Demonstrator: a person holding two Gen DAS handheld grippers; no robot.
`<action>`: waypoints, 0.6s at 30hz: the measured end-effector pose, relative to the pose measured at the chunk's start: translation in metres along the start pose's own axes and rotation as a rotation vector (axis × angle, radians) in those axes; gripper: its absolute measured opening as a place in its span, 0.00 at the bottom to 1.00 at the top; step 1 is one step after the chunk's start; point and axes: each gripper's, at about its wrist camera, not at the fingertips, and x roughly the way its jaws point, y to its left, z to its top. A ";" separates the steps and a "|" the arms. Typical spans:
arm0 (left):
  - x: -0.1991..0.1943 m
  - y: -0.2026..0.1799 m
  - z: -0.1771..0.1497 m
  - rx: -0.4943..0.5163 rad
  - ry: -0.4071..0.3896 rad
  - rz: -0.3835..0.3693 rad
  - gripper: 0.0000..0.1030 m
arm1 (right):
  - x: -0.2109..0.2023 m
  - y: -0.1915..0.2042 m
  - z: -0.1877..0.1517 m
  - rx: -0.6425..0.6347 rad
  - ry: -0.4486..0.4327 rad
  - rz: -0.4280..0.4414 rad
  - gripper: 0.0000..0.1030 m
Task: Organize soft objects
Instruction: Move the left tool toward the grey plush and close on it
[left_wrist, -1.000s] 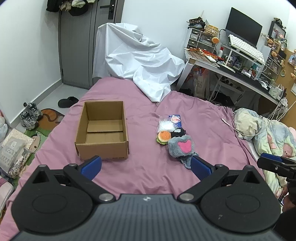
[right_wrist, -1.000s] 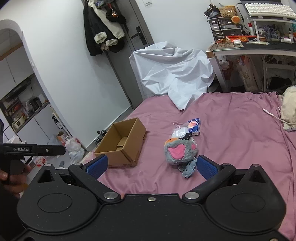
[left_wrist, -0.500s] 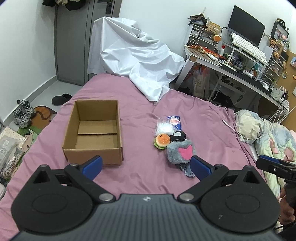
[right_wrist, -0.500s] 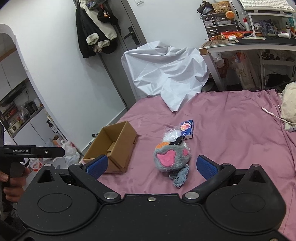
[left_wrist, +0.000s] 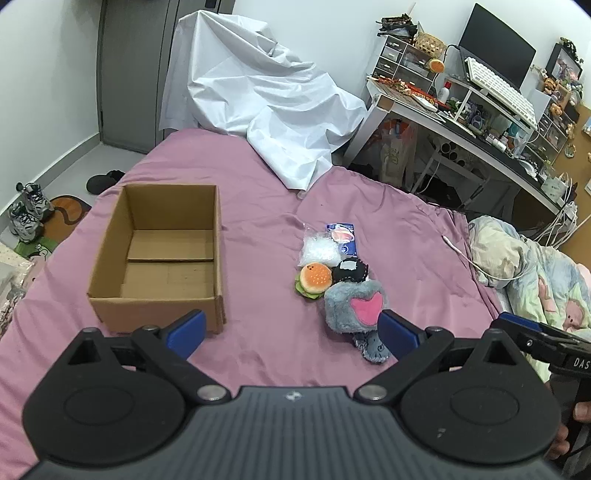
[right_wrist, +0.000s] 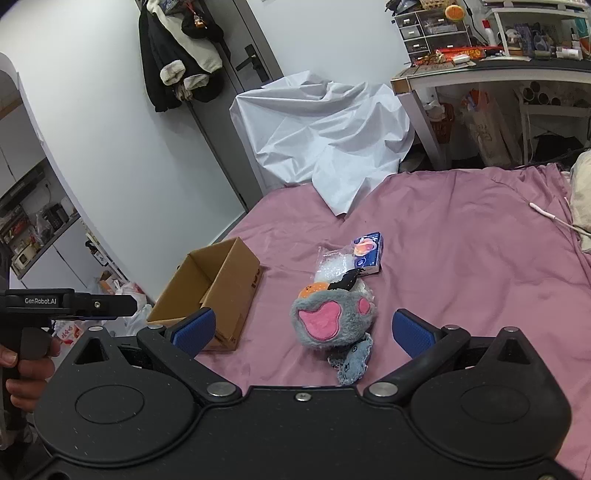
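You've brought your right gripper (right_wrist: 303, 328), jaws wide and empty, closer to the grey plush paw (right_wrist: 332, 323) beside the box (right_wrist: 218, 280); it's soft and light, so pinch its plump middle.

Ahead of our left tongs sits an open brown cardboard box (left_wrist: 162, 254), upright and empty, flaps folded in. Just past our right tongs we have a fluffy grey plush paw with pink pads (right_wrist: 332, 321), lying on its side. Tucked against it beyond: a small orange plush burger (left_wrist: 314, 277) and a little black plush piece (left_wrist: 349, 270). Further on we see a crinkly clear plastic bag (left_wrist: 319, 249) and a small blue tissue pack (right_wrist: 366, 253), lying flat.
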 end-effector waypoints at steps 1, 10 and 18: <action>0.003 -0.001 0.001 0.002 0.000 -0.004 0.96 | 0.004 -0.001 0.000 0.001 0.001 0.003 0.99; 0.041 -0.014 0.011 0.022 0.023 -0.058 0.92 | 0.036 -0.015 0.002 0.021 0.073 0.002 0.82; 0.080 -0.018 0.016 0.008 0.050 -0.093 0.83 | 0.063 -0.021 0.020 -0.018 0.155 -0.019 0.63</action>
